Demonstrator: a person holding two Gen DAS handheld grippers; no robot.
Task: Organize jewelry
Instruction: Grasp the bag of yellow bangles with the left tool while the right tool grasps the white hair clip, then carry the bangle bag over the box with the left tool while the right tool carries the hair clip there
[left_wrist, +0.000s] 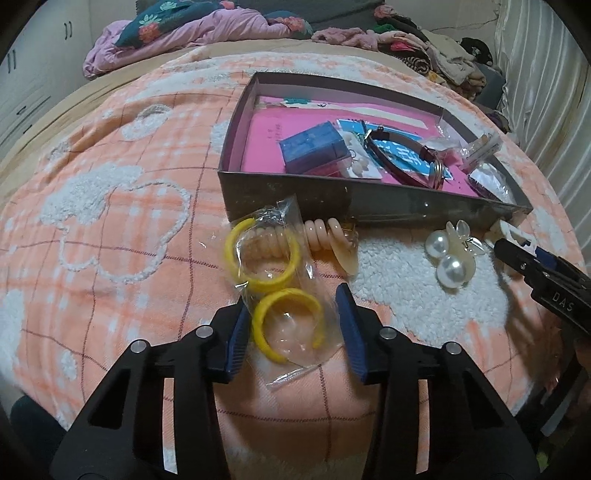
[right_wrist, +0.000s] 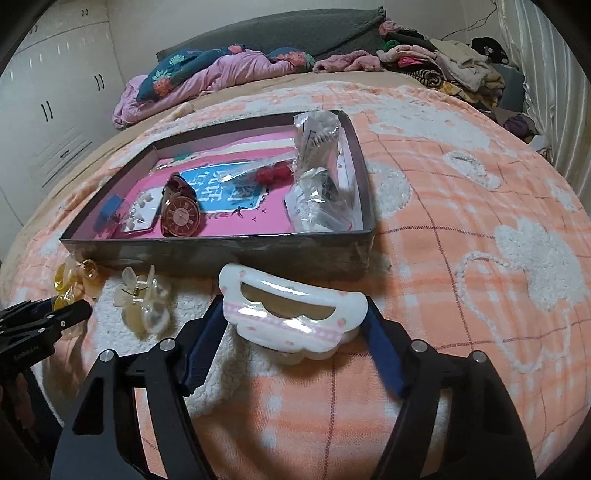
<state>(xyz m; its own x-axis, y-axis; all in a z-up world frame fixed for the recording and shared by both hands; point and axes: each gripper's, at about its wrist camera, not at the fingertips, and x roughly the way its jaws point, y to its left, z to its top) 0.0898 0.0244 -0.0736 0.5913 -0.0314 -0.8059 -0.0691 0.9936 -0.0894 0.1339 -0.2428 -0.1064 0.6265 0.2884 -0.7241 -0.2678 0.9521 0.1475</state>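
Note:
In the left wrist view my left gripper (left_wrist: 291, 301) straddles a clear bag (left_wrist: 295, 258) holding two yellow hoops (left_wrist: 288, 325). Its blue pads touch the bag on both sides, around the nearer hoop. My right gripper (right_wrist: 293, 310) has its pads against the two ends of a white hair claw with pink trim (right_wrist: 291, 317), which lies on the blanket just in front of the grey box (right_wrist: 221, 254). From the left wrist view, the right gripper (left_wrist: 517, 254) shows only at the right edge, beside the box corner.
The box (left_wrist: 332, 199) holds a watch (right_wrist: 181, 218), a blue case (left_wrist: 310, 147), an earring card and plastic bags (right_wrist: 317, 199). A pearl clip (left_wrist: 448, 254) and a beige spiral tie (left_wrist: 332, 236) lie in front of it. Clothes pile at the bed's far end.

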